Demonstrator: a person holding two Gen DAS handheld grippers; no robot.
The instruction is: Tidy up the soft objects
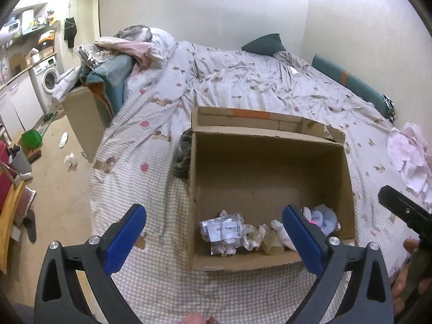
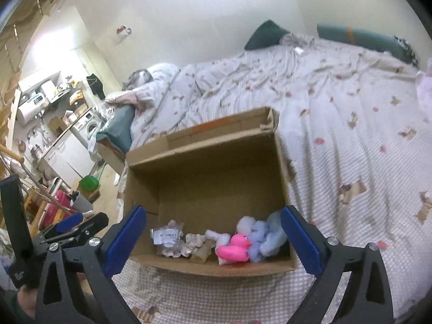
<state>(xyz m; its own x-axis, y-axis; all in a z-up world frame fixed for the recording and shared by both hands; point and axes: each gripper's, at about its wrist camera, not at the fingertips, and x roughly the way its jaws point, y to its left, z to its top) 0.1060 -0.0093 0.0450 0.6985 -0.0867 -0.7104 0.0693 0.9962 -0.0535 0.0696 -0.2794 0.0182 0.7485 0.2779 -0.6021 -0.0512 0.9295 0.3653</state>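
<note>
1. The cardboard box (image 2: 213, 178) sits open on the bed (image 2: 351, 124), and everything here is placed against it.
2. Off the box's left side, past the bed edge, a green dustpan (image 1: 31, 138) lies on the floor, with a washing machine (image 1: 50, 77) farther back.
3. The left gripper (image 1: 214, 239) hovers at the box's near-left corner, jaws spread wide with nothing between them.
4. Inside the box, against the near wall at the left, lies a crumpled clear plastic packet (image 2: 168, 239) with a printed label.
5. Just right of it are scrunched paper scraps (image 2: 193, 243) and a brown cardboard tube (image 2: 201, 253), touching one another.
6. Next along the near wall is a pink rubber duck (image 2: 234, 249), resting against a white fluffy toy (image 2: 247, 224).
7. A pale blue plush toy (image 2: 267, 236) fills the box's near-right corner, touching the duck.
8. The right gripper (image 2: 213, 239) hangs over the box's near edge, jaws wide apart and empty, the soft toys lying below between its blue pads (image 2: 298, 239).
9. Beyond the box's far wall, a dark green pillow (image 2: 266, 35) rests at the wall.
10. Well to the box's right, a pale pink cloth (image 1: 410, 159) lies bunched on the bed.
</note>
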